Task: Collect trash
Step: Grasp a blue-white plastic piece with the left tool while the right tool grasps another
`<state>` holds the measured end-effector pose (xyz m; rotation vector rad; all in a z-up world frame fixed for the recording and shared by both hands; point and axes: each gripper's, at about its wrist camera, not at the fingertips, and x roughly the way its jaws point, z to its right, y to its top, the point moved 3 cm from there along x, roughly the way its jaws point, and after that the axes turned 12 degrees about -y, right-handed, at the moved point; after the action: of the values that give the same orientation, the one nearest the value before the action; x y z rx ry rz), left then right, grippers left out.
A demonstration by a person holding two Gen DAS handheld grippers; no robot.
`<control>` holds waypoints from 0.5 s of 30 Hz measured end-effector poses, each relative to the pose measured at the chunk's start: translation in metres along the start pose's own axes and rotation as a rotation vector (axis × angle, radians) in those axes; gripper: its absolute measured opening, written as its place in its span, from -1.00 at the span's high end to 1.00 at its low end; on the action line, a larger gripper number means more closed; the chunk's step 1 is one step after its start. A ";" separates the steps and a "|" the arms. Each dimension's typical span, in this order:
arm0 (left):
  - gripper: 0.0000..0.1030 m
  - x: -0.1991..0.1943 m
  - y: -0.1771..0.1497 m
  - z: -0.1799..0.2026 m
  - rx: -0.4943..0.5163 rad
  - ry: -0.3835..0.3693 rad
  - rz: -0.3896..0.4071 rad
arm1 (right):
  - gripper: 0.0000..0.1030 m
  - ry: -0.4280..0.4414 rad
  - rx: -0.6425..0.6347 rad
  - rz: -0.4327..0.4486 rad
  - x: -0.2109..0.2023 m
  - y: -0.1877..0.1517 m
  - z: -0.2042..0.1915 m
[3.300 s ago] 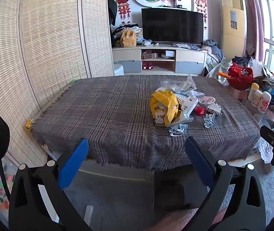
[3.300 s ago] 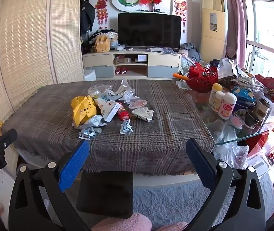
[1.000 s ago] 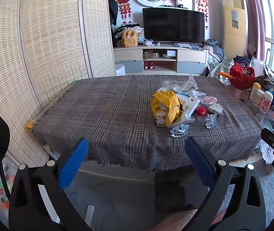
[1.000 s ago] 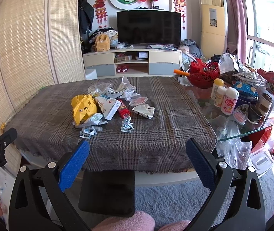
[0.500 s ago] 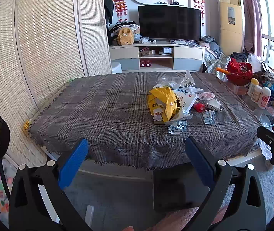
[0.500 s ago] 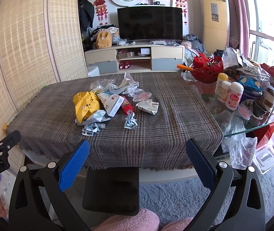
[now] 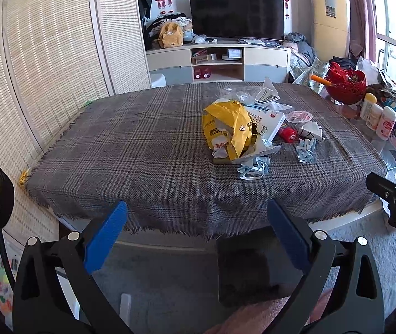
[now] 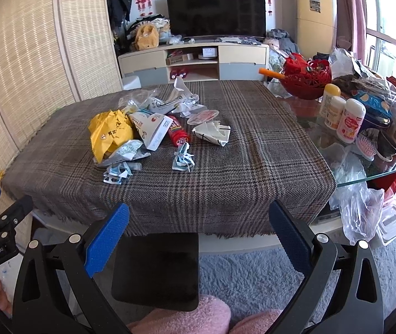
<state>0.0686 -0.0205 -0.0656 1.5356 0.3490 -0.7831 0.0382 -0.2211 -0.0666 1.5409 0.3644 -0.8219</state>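
Observation:
A pile of trash lies on the plaid tablecloth [image 7: 142, 150]: a crumpled yellow bag [image 7: 227, 129] [image 8: 111, 133], a white carton [image 8: 152, 132], a red bottle [image 8: 178, 135], crumpled white paper [image 8: 212, 133], clear plastic wrap [image 8: 139, 98] and blue-white scraps [image 7: 253, 168] [image 8: 182, 158]. My left gripper [image 7: 196, 214] is open and empty, short of the table's near edge. My right gripper [image 8: 198, 214] is open and empty, also at the near edge.
A black square stool [image 8: 156, 267] stands under the table's front edge. At the right, on bare glass [image 8: 320, 136], stand bottles [image 8: 349, 123], a red basket [image 8: 306, 79], a pink brush and bags. A plastic bag [image 8: 362, 211] hangs off the corner. A woven screen [image 7: 44, 55] is at left.
Both grippers have moved forward, closer to the table, and tilted slightly downward. Both stay open and empty. The trash has not moved.

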 end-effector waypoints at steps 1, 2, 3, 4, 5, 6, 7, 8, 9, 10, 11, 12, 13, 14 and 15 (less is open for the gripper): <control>-0.84 0.005 0.001 0.000 -0.003 0.000 -0.006 | -0.94 0.013 0.012 -0.007 0.005 0.002 0.001; -0.84 0.010 0.002 0.000 -0.004 -0.001 -0.011 | -0.94 0.028 0.024 -0.012 0.009 0.005 0.002; -0.84 0.016 0.003 0.000 -0.007 -0.006 -0.020 | -0.94 0.043 0.028 -0.018 0.013 0.007 0.003; -0.84 0.021 0.004 -0.001 -0.009 -0.014 -0.028 | -0.94 0.052 0.019 -0.023 0.018 0.009 0.002; -0.84 0.027 0.004 0.000 -0.010 -0.028 -0.039 | -0.94 0.047 0.008 -0.027 0.022 0.011 0.000; -0.84 0.033 0.005 0.001 -0.008 -0.037 -0.050 | -0.94 0.035 0.001 -0.032 0.028 0.013 -0.001; -0.84 0.039 0.005 0.003 -0.005 -0.050 -0.061 | -0.94 0.031 -0.004 -0.038 0.033 0.016 -0.002; -0.84 0.044 0.006 0.004 -0.003 -0.066 -0.069 | -0.94 0.030 -0.007 -0.048 0.039 0.018 -0.003; -0.84 0.050 0.007 0.006 -0.004 -0.084 -0.080 | -0.94 0.028 -0.008 -0.060 0.045 0.021 -0.003; -0.84 0.055 0.008 0.007 -0.003 -0.097 -0.090 | -0.94 0.028 -0.010 -0.070 0.051 0.022 -0.004; -0.84 0.060 0.010 0.010 0.001 -0.109 -0.099 | -0.94 0.035 -0.015 -0.081 0.057 0.024 -0.004; -0.84 0.065 0.012 0.011 0.006 -0.117 -0.108 | -0.94 0.047 -0.018 -0.092 0.063 0.026 -0.005; -0.84 0.070 0.013 0.013 0.013 -0.125 -0.119 | -0.94 0.054 -0.017 -0.105 0.070 0.028 -0.006; -0.84 0.075 0.014 0.015 0.019 -0.129 -0.128 | -0.94 0.059 -0.014 -0.115 0.075 0.030 -0.008; -0.84 0.080 0.015 0.016 0.028 -0.135 -0.140 | -0.94 0.064 -0.011 -0.121 0.080 0.032 -0.009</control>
<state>0.1315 -0.0569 -0.1056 1.4868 0.3495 -0.9995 0.1173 -0.2369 -0.0987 1.5490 0.5128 -0.8644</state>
